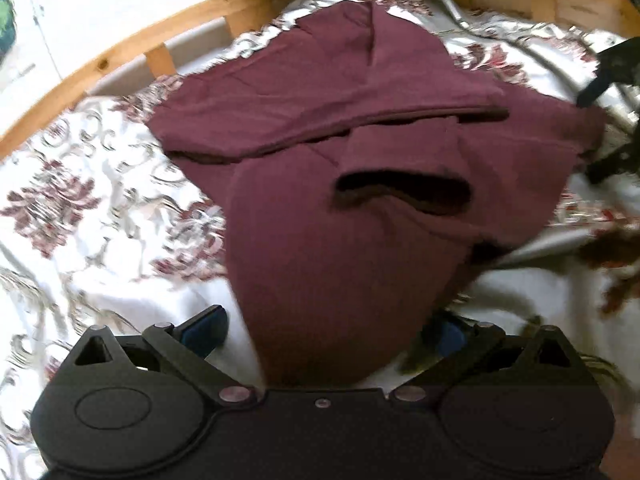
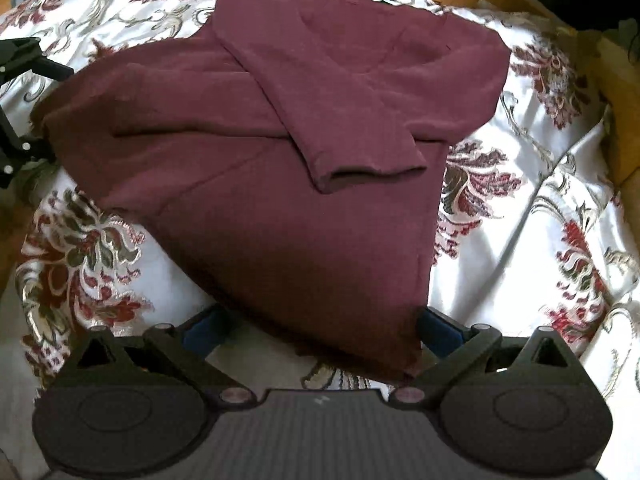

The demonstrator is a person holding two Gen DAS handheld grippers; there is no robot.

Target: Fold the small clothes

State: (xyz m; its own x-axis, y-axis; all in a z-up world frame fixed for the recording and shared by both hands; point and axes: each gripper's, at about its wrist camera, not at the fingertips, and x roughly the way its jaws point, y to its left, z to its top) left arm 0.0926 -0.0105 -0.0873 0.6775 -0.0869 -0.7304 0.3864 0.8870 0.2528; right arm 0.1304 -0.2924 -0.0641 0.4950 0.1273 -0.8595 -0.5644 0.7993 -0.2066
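A maroon knit sweater lies on the flowered bedspread, its sleeves folded across the body. In the left wrist view its near end runs down between my left gripper's open fingers, whose blue pads stand wide apart on either side of the cloth. In the right wrist view the sweater lies with one sleeve cuff crossed on top, and its near corner reaches between my right gripper's open fingers. Neither pair of pads pinches the cloth. The right gripper also shows at the right edge of the left wrist view.
The white bedspread with red and green flowers covers the bed. A wooden bed frame curves along the far side, with a white wall behind. The left gripper shows at the left edge of the right wrist view.
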